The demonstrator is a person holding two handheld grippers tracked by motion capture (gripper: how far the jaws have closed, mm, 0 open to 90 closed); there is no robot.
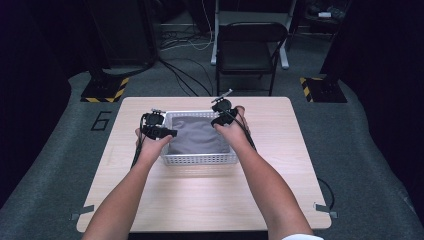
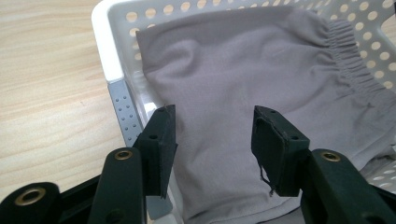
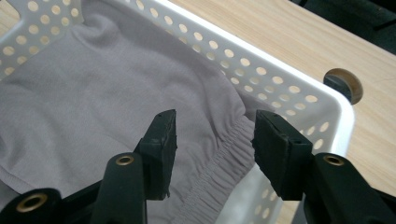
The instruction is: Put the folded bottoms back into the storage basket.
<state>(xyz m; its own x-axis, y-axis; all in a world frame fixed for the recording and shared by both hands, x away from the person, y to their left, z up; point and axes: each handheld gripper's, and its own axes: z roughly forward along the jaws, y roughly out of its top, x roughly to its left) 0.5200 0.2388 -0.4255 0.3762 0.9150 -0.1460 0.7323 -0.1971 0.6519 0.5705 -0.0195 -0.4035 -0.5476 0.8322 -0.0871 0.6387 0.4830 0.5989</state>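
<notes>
The grey cloth point(image 2: 243, 84) lies folded in the white perforated basket point(image 1: 200, 159) mid-counter point(image 1: 200, 200). Your left gripper point(image 2: 212, 140) and right gripper point(image 3: 212, 140) hover over it, fingers released, seemingly just clear of the fabric.

Grey cloth point(image 2: 243, 74) in a white perforated basket point(image 2: 108, 56) on pale woodgrain table point(image 2: 46, 93).

A black folding chair point(image 1: 251, 47) stands on grey carpet point(image 1: 350, 135) behind the table point(image 1: 200, 200).
</notes>
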